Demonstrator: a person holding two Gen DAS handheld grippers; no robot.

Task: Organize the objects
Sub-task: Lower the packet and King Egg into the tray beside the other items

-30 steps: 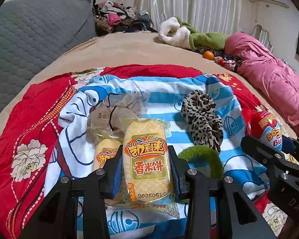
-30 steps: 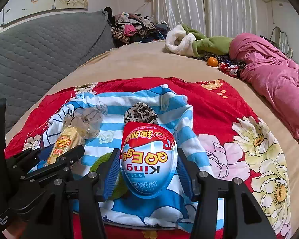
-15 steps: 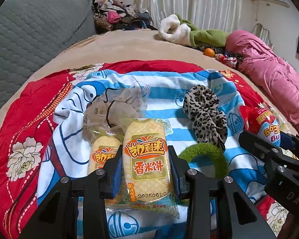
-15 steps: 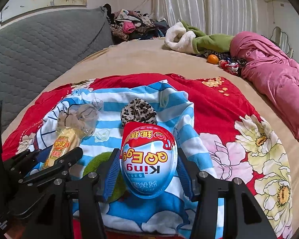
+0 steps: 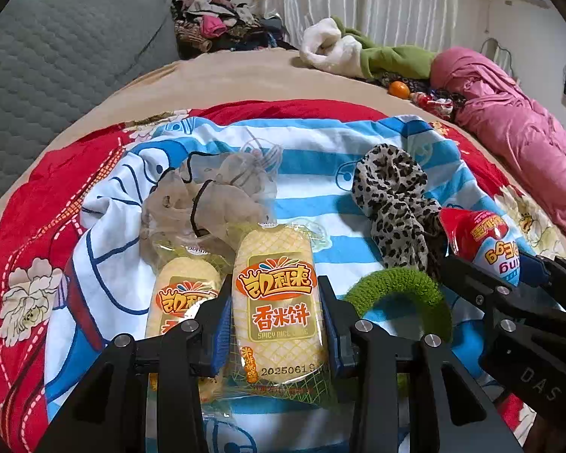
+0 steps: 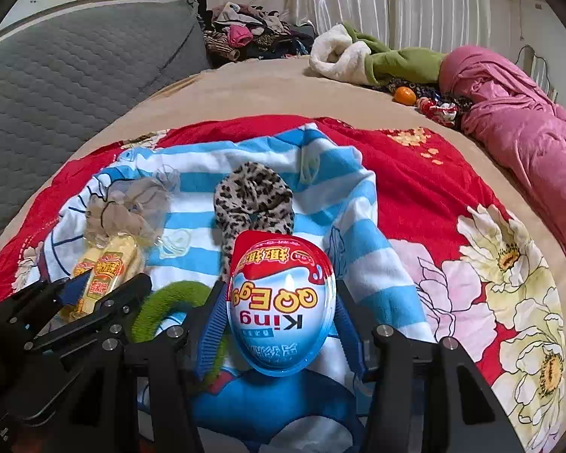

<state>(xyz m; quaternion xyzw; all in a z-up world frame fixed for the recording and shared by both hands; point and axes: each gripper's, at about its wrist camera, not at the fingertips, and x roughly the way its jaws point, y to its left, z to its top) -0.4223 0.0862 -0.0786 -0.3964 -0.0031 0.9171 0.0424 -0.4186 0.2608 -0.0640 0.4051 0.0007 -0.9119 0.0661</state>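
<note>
Your left gripper [image 5: 277, 324] pinches a rice cracker packet [image 5: 279, 302] just above the striped blue towel [image 5: 313, 177], beside a second packet [image 5: 185, 294]. Your right gripper [image 6: 281, 317] clamps the egg-shaped toy [image 6: 281, 302] over the towel's right side. You look mid-placement: lowering and releasing comes next. Bare towel lies ahead between the sheer scrunchie [image 5: 207, 196] and leopard scrunchie [image 5: 392, 196]; mind the green ring [image 5: 400, 294] between your grippers.

1. A towel [image 5: 313, 158] lies spread on a quilt [image 6: 434, 188], which lies on the bed [image 5: 245, 79].
2. On the towel, a sheer scrunchie [image 5: 211, 196] lies left, a spotted scrunchie [image 5: 392, 204] right.
3. A second snack pack [image 5: 181, 294] lies just before the sheer scrunchie.
4. A fuzzy ring [image 5: 400, 290] lies before the spotted scrunchie.
5. A heap of clothes [image 6: 245, 37] lies behind the bed.
</note>
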